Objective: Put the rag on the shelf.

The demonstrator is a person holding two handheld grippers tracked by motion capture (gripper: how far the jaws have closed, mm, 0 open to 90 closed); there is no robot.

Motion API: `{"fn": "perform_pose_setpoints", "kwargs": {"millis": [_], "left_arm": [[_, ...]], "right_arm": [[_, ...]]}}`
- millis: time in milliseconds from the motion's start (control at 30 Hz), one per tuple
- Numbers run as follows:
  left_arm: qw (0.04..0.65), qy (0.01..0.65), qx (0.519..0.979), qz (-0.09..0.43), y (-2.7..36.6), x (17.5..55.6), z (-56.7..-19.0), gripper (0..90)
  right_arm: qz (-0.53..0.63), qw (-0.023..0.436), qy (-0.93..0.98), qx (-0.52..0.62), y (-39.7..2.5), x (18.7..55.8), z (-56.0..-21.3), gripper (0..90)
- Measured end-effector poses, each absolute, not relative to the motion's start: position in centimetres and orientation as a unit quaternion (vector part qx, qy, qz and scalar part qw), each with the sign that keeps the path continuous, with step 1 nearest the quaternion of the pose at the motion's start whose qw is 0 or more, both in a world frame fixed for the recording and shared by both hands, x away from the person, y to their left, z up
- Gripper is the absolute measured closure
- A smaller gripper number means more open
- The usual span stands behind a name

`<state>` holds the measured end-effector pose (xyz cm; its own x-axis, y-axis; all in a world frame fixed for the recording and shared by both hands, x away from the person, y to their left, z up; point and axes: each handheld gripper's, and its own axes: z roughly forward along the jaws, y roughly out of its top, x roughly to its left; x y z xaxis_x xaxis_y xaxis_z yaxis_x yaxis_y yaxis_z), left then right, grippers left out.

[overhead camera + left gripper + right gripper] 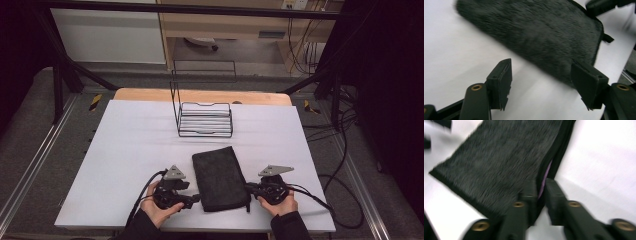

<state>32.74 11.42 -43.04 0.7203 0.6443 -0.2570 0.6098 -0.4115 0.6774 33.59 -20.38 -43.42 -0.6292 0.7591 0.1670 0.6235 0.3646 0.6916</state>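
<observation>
Now the black towel (pixel 220 178) lies folded on the white counter (pixel 130 150), near its front edge. Right tongs (pixel 541 192) pinch the towel's edge; left tongs (pixel 541 80) gape wide beside its opposite edge, holding nothing.

Pouch (pixel 220 178) was black cloth with a short, fuzzy, matt pile; a smoother black edging ran along its rim, and purple lining showed at the opening. Table (pixel 130 150) top was smooth, matt white, over a wood board. Rack (pixel 204 119) was thin black metal wire. Gripper jaws looked matt black plastic with brass-coloured inserts.
</observation>
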Motion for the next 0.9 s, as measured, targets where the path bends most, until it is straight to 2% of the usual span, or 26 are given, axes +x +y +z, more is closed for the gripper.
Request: {"fn": "perform_pose_setpoints", "kwargs": {"millis": [33,67,267,467,533,600,633,733,867,900], "left_arm": [[0.393,0.371,0.841,0.017,10.9,32.6,-43.2,35.6],[0.391,0.37,0.842,0.014,10.5,32.4,-43.4,37.6],[0.381,0.375,0.845,0.013,8.8,31.8,-44.4,44.9],[0.394,0.384,0.835,0.002,9.0,31.3,-45.0,55.5],[0.391,0.383,0.837,-0.001,8.8,31.1,-45.0,64.2],[0.39,0.384,0.837,-0.001,8.7,31.1,-44.9,71.9],[0.388,0.381,0.839,-0.002,8.7,31.2,-44.8,78.9],[0.388,0.38,0.839,-0.013,8.9,31.6,-44.7,83.4],[0.382,0.376,0.844,-0.021,9.5,32.0,-44.1,84.5],[0.381,0.374,0.845,-0.02,9.8,32.0,-43.8,84.6]], "right_arm": [[0.382,0.099,0.817,0.421,-20.4,33.7,-43.3,70.4],[0.396,0.104,0.809,0.422,-20.5,34.3,-43.2,60.6],[0.398,0.106,0.806,0.426,-19.7,36.0,-43.6,58.1],[0.38,0.106,0.817,0.421,-19.4,36.4,-44.5,66.7],[0.38,0.095,0.817,0.424,-19.2,36.3,-44.7,73.8],[0.381,0.094,0.815,0.427,-19.1,36.2,-44.8,76.7],[0.381,0.087,0.812,0.434,-19.0,36.2,-44.8,80.1],[0.382,0.085,0.809,0.439,-19.0,36.1,-44.6,83.0],[0.383,0.091,0.807,0.439,-18.8,35.8,-44.3,83.5],[0.391,0.081,0.801,0.445,-18.8,35.4,-44.0,83.5]]}}
